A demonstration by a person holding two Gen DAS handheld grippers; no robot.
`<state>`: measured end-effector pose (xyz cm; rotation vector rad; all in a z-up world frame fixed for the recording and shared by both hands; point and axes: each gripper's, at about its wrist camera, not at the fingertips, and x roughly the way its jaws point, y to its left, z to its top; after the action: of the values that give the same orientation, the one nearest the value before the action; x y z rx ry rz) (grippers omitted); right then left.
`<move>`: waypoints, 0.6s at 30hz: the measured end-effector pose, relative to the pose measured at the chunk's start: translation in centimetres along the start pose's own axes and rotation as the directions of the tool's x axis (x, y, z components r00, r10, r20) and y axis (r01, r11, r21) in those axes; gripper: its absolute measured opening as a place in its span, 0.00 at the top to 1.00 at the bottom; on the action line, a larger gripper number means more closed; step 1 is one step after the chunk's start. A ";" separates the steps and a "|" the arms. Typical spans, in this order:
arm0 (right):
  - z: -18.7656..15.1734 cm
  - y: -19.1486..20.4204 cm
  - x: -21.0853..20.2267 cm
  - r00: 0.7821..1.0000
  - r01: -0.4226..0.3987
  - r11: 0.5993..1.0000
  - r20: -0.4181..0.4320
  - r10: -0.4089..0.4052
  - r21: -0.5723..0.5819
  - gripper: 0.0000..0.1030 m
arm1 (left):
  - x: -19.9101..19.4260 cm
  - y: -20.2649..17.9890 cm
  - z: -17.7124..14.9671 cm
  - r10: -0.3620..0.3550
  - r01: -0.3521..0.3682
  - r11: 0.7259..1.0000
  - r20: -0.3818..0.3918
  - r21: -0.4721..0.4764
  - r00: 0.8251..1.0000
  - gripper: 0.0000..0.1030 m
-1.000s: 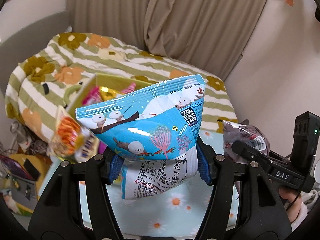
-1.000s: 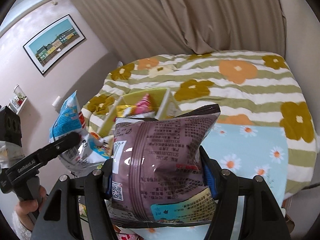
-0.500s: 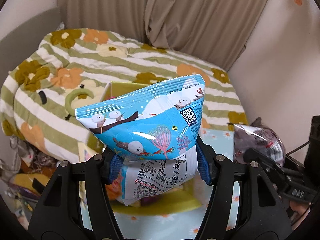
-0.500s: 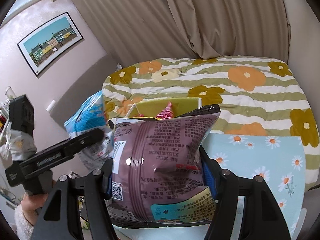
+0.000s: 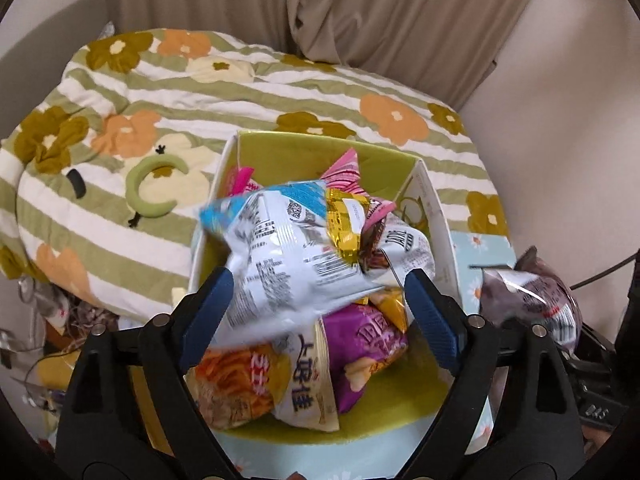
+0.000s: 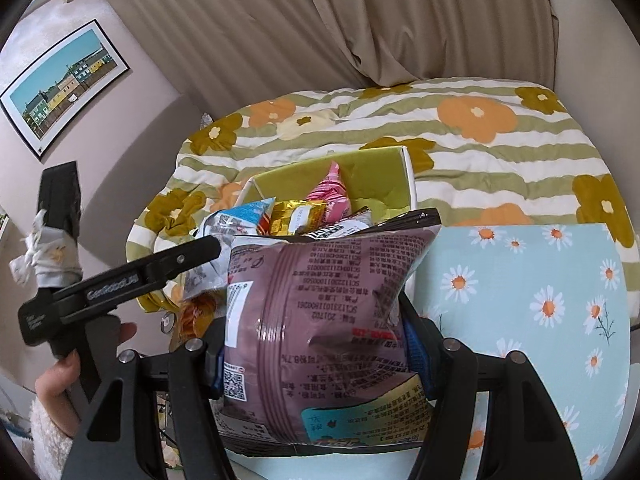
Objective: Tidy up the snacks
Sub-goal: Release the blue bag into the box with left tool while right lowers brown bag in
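A yellow-green box [image 5: 430, 216] holds several snack bags. My left gripper [image 5: 316, 300] is open above it, its blue pads [image 5: 208, 312] spread wide. The blue and white snack bag [image 5: 288, 256] lies tilted and blurred on top of the pile between the open pads, free of them. My right gripper [image 6: 316, 344] is shut on a purple-brown snack bag [image 6: 320, 320], held upright just right of the box [image 6: 404, 184]; that bag also shows in the left wrist view [image 5: 532, 304]. The left gripper shows from the side in the right wrist view [image 6: 212, 246].
The box stands on a light blue daisy-print surface [image 6: 540, 288] beside a bed with a striped flower quilt [image 5: 160, 92]. Beige curtains [image 6: 320, 28] hang behind. A framed picture [image 6: 60, 84] hangs on the left wall. Clutter lies on the floor at left [image 5: 40, 320].
My left gripper moved over the box and opened, and the blue and white bag dropped onto the pile. My right gripper kept its hold on the purple-brown bag and came closer to the box.
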<state>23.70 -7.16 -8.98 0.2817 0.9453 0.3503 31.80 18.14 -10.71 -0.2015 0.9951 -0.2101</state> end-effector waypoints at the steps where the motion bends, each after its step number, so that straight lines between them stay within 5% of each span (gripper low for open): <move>1: 0.1 0.3 -0.1 1.000 0.001 1.000 0.008 -0.001 -0.003 0.39 | -0.5 -0.1 -0.3 0.001 -0.001 1.000 0.009 0.003 1.000 0.16; 16: 0.1 3.6 2.4 0.995 0.039 0.996 0.095 -0.031 -0.079 0.36 | -5.4 2.3 -4.6 0.072 -0.072 0.997 0.076 -0.012 0.994 0.16; 18: -0.1 3.9 2.9 0.994 0.046 0.993 0.107 -0.035 -0.105 0.15 | -5.6 2.5 -5.7 0.081 -0.079 0.996 0.073 -0.027 0.994 0.16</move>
<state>24.45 -2.41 -9.68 0.1808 0.8252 0.3448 24.24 21.68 -9.82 -0.1899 0.9302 -0.1163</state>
